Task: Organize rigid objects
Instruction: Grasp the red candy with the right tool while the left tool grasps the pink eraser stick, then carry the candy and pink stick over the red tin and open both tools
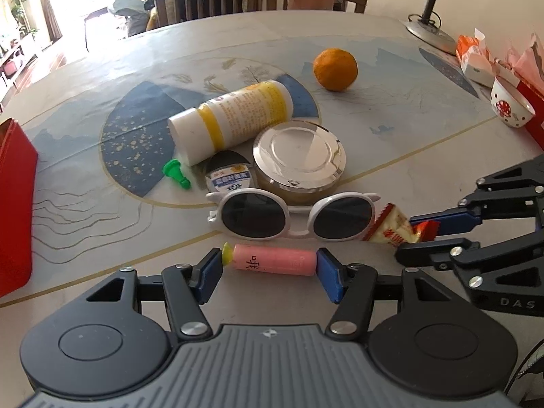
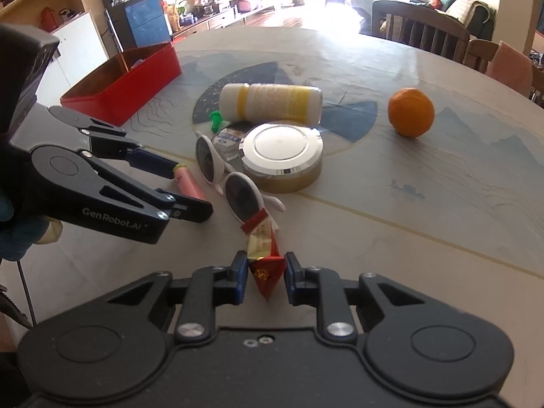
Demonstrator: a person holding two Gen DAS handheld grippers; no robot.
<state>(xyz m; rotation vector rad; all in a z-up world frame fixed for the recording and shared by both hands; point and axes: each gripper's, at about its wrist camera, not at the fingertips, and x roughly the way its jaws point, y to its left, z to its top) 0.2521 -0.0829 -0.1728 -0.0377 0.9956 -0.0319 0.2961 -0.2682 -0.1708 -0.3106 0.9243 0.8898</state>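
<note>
Pink tube (image 1: 273, 259) lying crosswise on the table (image 1: 408, 142), clamped end to end between left gripper (image 1: 270, 265) pads. Candy (image 2: 264, 255) pinched at its red end by right gripper (image 2: 263, 273), nearly closed. Just beyond: white sunglasses (image 1: 292, 216), touching the candy; round tin (image 1: 299, 156); bottle (image 1: 231, 119) on its side. Farther off: orange (image 1: 335, 69); red box (image 2: 125, 78) at left.

Pink tube (image 1: 273, 261), yellow-capped, lying flat on table. White-framed sunglasses (image 1: 293, 216), lenses dark, just behind it. Red-and-cream snack packet (image 2: 263, 251), touching sunglasses' end.
</note>
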